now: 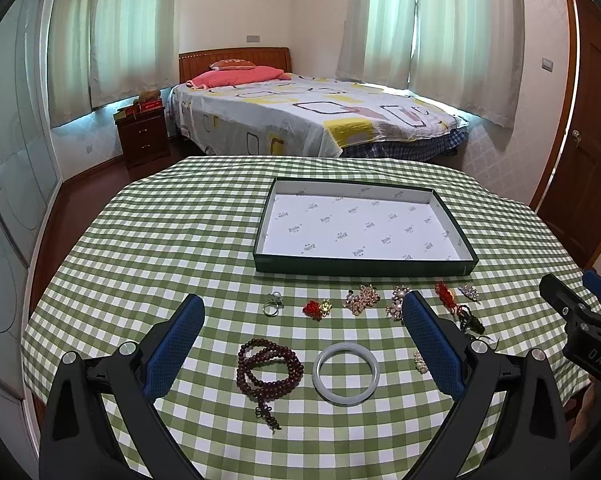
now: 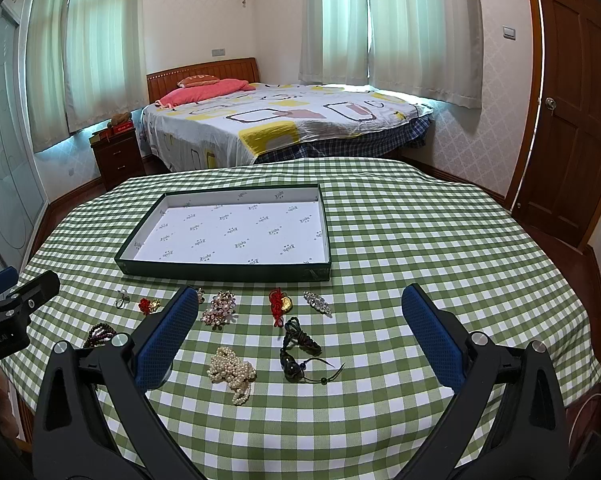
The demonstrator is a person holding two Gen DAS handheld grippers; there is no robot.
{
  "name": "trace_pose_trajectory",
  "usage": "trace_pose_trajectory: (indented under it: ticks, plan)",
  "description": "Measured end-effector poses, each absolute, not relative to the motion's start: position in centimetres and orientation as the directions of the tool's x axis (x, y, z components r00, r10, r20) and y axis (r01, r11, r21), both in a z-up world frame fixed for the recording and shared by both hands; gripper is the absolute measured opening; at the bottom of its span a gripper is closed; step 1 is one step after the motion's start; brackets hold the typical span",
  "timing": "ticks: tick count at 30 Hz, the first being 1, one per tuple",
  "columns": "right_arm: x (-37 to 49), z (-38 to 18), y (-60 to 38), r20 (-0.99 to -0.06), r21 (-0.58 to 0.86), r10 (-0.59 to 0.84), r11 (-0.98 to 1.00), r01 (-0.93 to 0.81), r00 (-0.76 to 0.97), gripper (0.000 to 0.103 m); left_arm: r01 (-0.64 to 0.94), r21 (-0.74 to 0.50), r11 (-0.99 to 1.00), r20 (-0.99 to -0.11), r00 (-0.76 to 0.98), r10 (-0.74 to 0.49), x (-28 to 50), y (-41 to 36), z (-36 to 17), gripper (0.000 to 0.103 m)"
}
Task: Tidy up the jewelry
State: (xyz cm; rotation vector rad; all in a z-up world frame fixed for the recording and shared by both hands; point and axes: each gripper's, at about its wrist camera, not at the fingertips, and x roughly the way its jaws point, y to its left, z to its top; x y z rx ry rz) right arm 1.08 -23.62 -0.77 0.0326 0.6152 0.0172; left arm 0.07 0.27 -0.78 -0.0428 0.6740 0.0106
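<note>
Left wrist view: the left tool [image 1: 302, 322] hovers wide and empty over the wooden bead bracelet [image 1: 269, 369] and pale jade bangle [image 1: 345, 372] on the checked worktop [image 1: 140, 240]. Best to take one piece at a time (the bangle by its rim) and carry it to the empty tray [image 1: 364, 266]. Only the right wrist view shows the pearl strand [image 2: 232, 372] whole, between the wide, empty right tool [image 2: 296, 314].

Open checked counter [image 2: 440, 240] right of the shallow dark-green cardboard tray [image 2: 224, 271], scattered small jewelry pieces [image 2: 220, 307] crowding its near side
</note>
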Motion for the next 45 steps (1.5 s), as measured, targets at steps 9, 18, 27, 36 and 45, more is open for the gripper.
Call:
trace_pose_trajectory:
  ticks: [9, 18, 27, 36, 45]
  plan:
    - [1.1, -0.9, -23.6, -0.577, 0.036, 0.026, 0.999, -0.007, 0.816, 0.099, -0.027, -0.028, 0.999, -0.623, 0.782, 0.004, 0.0, 0.2, -0.7, 0.096]
    - [1.2, -0.9, -23.5, -0.579, 0.035, 0.028, 0.999, -0.009, 0.815, 0.099, -0.026, -0.026, 0.999, -0.622, 0.783, 0.004, 0.1, 0.3, -0.7, 0.096]
    - [1.4, -0.7, -23.3, -0.580, 0.035, 0.029, 0.999, -0.010, 0.814, 0.099, -0.027, -0.027, 0.999, -0.624, 0.781, 0.004, 0.1, 0.3, -0.7, 0.096]
    - [1.2, -1.0, -22.8, -0.584, 0.035, 0.033, 0.999, -0.015, 0.811, 0.099, -0.026, -0.027, 0.999, -0.625, 0.781, 0.003, 0.1, 0.3, -0.8, 0.096]
    - [1.7, -2.1, -23.3, -0.605, 0.042, 0.040, 0.999, -0.018, 0.796, 0.099, -0.025, -0.018, 1.000, -0.644, 0.765, 0.008, 0.3, 0.7, -2.0, 0.096]
